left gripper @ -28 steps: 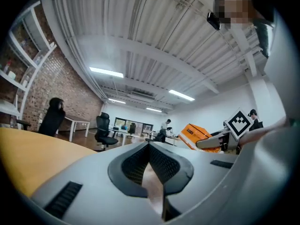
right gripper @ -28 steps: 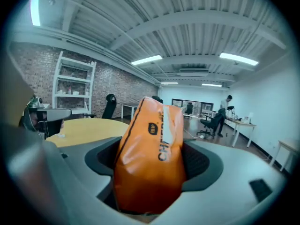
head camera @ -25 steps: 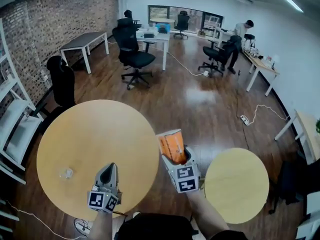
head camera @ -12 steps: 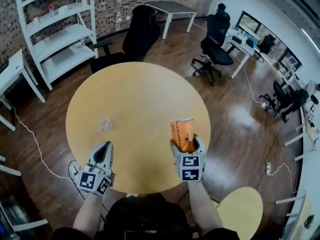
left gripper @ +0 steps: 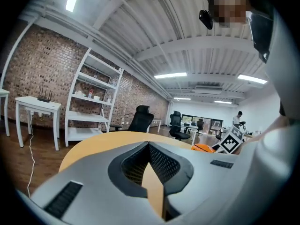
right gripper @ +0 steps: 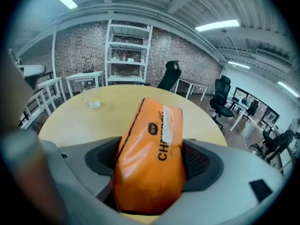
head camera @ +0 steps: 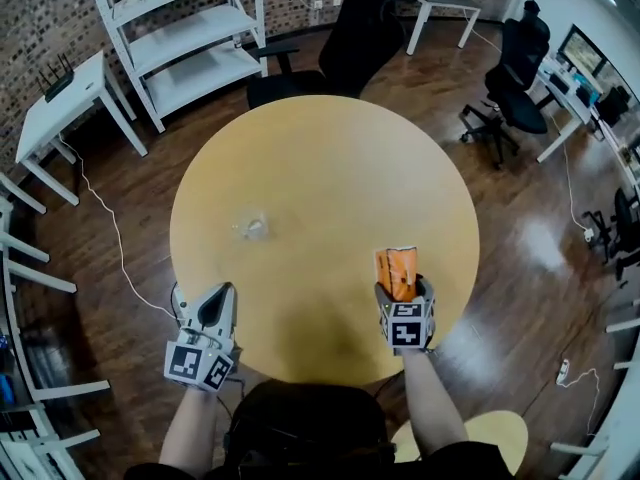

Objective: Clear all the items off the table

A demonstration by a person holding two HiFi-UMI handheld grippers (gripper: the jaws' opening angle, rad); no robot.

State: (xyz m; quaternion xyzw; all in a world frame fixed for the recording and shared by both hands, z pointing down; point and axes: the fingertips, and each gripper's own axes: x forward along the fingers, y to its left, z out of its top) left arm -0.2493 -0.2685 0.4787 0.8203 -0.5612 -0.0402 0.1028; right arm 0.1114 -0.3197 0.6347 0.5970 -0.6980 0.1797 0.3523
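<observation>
Bulging out between the jaws, the orange packet (right gripper: 149, 158) sat clamped across its lower half in the right gripper (head camera: 403, 293), whose jaws stood fairly wide apart because the packet filled the whole gap. It was held upright over the near right part of the round table (head camera: 330, 158). The packet looked light and soft, with a glossy skin that could slide, and whatever was inside would probably crush, so a moderate squeeze across the fat middle, as here, seemed the safest hold. The only other thing on the table was a small clear glass (head camera: 251, 228), standing left of centre and well apart from both grippers. It looked stiff, smooth and breakable, and was probably best taken by its side wall with a gentle pinch. The left gripper (left gripper: 149, 146) hovered at the near left edge with its jaws pressed together and nothing between them.
</observation>
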